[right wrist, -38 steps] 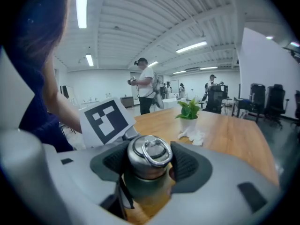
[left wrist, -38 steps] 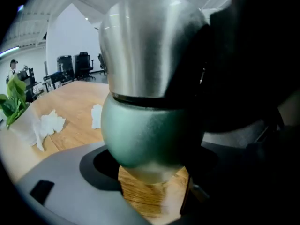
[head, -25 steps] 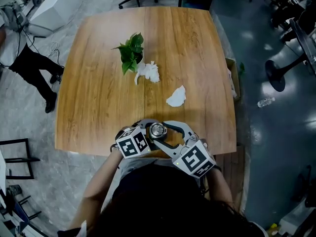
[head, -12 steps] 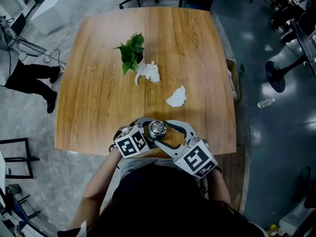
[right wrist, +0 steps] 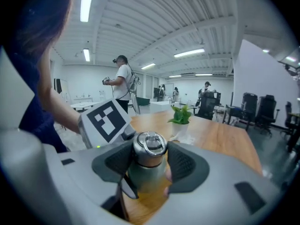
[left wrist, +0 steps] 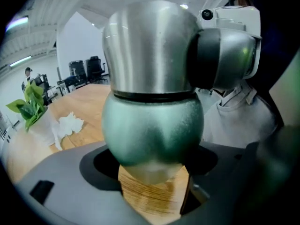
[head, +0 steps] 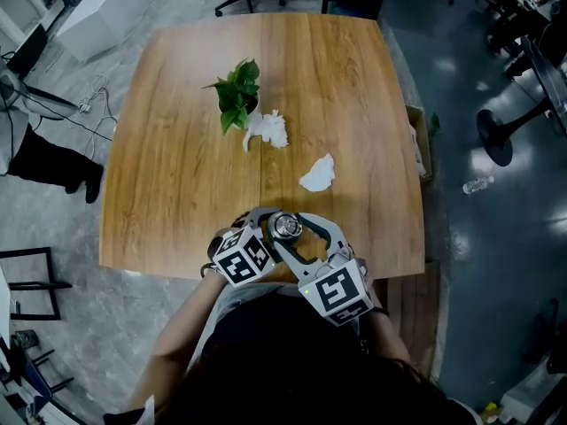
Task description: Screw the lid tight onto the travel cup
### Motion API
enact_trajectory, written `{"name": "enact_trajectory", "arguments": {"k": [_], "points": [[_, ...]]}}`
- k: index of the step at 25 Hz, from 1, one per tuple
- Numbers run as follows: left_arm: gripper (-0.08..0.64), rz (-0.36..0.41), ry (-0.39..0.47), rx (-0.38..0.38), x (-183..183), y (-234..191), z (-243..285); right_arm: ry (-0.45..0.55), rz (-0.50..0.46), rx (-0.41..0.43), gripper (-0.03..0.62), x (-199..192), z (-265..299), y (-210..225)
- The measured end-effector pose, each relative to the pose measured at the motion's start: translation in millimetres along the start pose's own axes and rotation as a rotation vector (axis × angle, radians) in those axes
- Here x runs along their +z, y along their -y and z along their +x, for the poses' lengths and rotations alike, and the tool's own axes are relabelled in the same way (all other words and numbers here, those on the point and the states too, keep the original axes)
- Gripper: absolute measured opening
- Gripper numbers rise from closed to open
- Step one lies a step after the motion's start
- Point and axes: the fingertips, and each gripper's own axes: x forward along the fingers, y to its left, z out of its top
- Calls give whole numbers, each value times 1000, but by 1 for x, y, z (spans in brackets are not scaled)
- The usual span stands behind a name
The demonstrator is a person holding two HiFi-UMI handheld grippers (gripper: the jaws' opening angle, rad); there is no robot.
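The travel cup (head: 284, 228) stands upright at the near edge of the wooden desk (head: 186, 166), close in front of the person, and both tools meet on it. The left tool (left wrist: 152, 165) has its jaws closed on the green lower body of the cup, which fills the space between them in the left gripper view; the rounded body sits in the hollows of both jaws. The right tool (right wrist: 150, 161) reaches the cup from the other side and is set higher, around the steel lid (right wrist: 150, 148) with the ring on its top. Its jaws stand wide and are closing, and the dark pads lie against the two sides of the lid. Farther away on the desk, well apart from the cup, there is a small green plant (head: 236, 96), a crumpled tissue (head: 266, 131) just beside it, and a second tissue (head: 317, 173) nearer to the cup.
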Motion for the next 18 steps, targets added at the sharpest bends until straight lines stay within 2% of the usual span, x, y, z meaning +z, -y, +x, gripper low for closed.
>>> {"name": "enact_trajectory", "arguments": {"k": [2, 4, 7, 9, 11, 14, 16, 18], "points": [[391, 3, 25, -43, 2, 6, -1, 19, 39, 75, 244, 3, -4, -6], [391, 25, 46, -131, 4, 18, -3, 33, 64, 161, 247, 6, -10, -11], [391, 78, 44, -254, 4, 37, -7, 9, 31, 234, 249, 2, -14, -15], [391, 104, 39, -299, 5, 46, -6, -6, 1, 268, 249, -2, -13, -21], [391, 103, 28, -292, 5, 47, -3, -10, -22, 253, 249, -3, -10, -23], [391, 72, 12, -178, 4, 31, 2, -13, -36, 154, 250, -5, -5, -16], [391, 35, 11, -100, 5, 19, 3, -9, -14, 94, 249, -5, -3, -9], [391, -1, 25, -94, 5, 17, 2, 6, 24, 90, 249, -4, -4, -6]]}}
